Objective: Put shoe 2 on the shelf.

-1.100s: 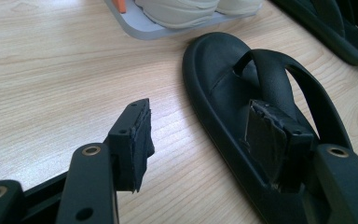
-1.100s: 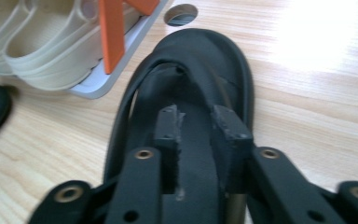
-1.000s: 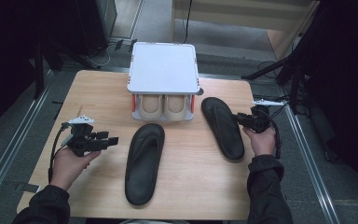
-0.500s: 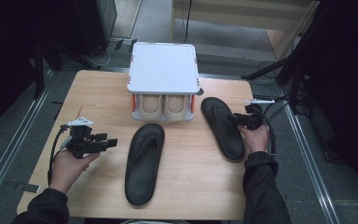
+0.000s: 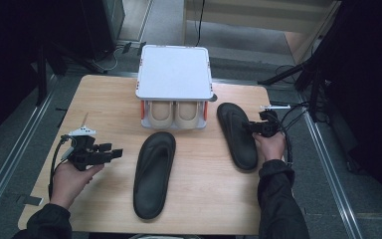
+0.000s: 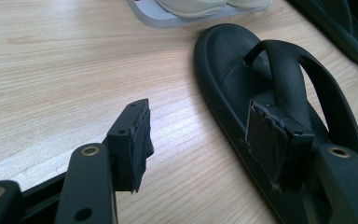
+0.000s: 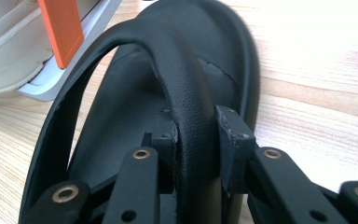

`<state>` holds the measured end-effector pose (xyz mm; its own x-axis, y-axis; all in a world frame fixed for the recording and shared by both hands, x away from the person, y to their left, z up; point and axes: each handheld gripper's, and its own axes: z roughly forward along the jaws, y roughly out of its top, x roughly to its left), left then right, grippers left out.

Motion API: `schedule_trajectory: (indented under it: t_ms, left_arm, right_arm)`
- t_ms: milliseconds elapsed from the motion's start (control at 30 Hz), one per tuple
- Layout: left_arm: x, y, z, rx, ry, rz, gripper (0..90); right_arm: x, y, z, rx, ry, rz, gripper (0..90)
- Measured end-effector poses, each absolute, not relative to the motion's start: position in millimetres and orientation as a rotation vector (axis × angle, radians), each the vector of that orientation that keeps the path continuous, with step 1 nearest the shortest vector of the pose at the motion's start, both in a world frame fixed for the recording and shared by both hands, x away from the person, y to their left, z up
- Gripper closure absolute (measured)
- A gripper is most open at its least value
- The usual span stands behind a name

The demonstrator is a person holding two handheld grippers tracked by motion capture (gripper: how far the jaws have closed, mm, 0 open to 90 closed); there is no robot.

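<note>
Right gripper jaws just closed, clamped on strap of right sandal near surface's right edge; left gripper jaws apart, empty.

You brought your right gripper in and down onto the right sandal; its jaws, which had just been closing, clamped that sandal's strap between the pads.

No legible text or labels anywhere
</note>
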<state>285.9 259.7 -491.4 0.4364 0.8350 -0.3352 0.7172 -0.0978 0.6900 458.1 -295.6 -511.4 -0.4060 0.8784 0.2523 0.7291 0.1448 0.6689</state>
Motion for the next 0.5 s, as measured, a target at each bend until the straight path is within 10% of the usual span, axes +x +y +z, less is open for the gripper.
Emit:
schedule_trajectory:
  t_ms: [500]
  left_arm:
    - [286.6, 258.6, -491.4, 1.852, 1.312, 0.173, 40.7]
  right_arm:
    - [454.4, -298.4, -502.6, 1.63, 2.194, 1.125, 73.0]
